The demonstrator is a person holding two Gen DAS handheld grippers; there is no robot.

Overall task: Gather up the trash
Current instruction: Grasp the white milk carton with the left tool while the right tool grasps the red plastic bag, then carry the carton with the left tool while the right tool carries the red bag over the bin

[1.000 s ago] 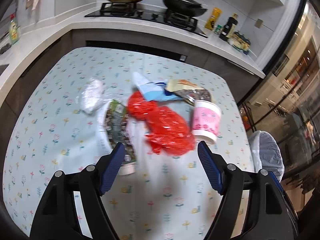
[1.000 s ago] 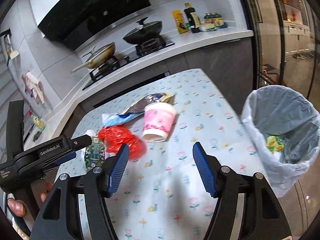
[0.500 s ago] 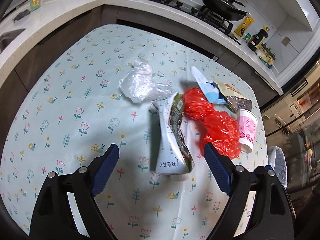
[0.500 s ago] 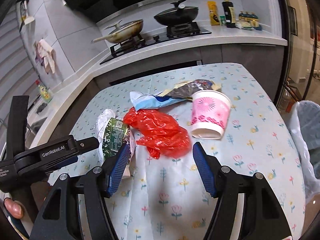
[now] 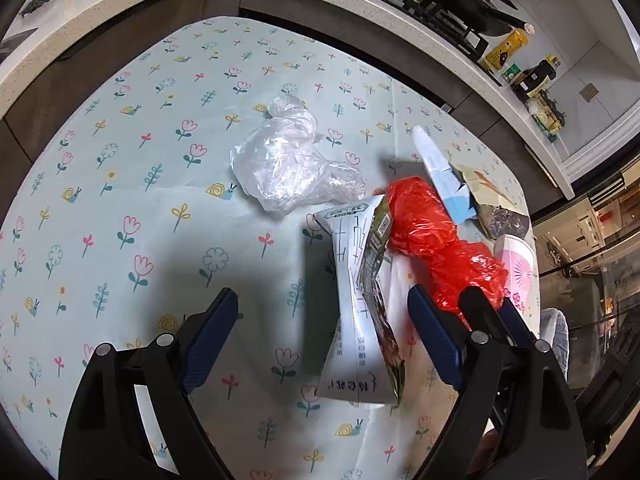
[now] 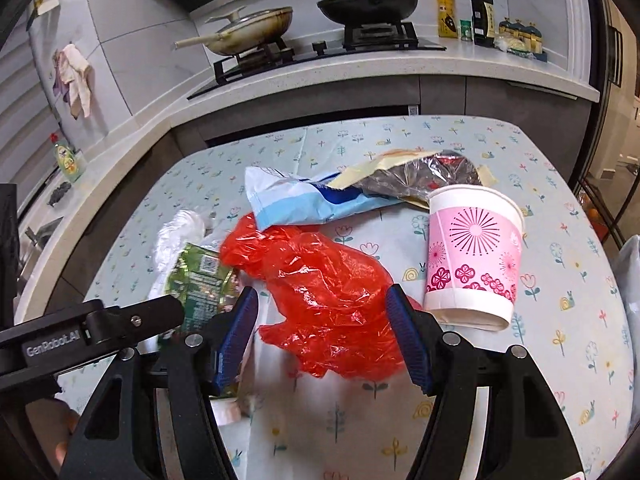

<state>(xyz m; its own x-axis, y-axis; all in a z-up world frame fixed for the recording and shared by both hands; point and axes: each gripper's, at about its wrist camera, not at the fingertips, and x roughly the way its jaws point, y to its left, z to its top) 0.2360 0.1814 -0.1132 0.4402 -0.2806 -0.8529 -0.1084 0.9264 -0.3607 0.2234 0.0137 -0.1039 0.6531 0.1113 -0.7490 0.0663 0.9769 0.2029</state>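
Both grippers — nearer the trash now

Left gripper (image 5: 322, 320): matte black plastic arms w/ silver screw heads, ribbed dark-blue pads (image 5: 210, 334). Right gripper (image 6: 322, 330): same build, blue pads, silver screws. Left of right gripper: black bar w/ white "GenRobot.AI" lettering.

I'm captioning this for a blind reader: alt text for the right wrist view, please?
An open right gripper hovers over a crumpled red plastic bag on a floral tablecloth. A pink paper cup stands upside down beside it, with snack wrappers behind.
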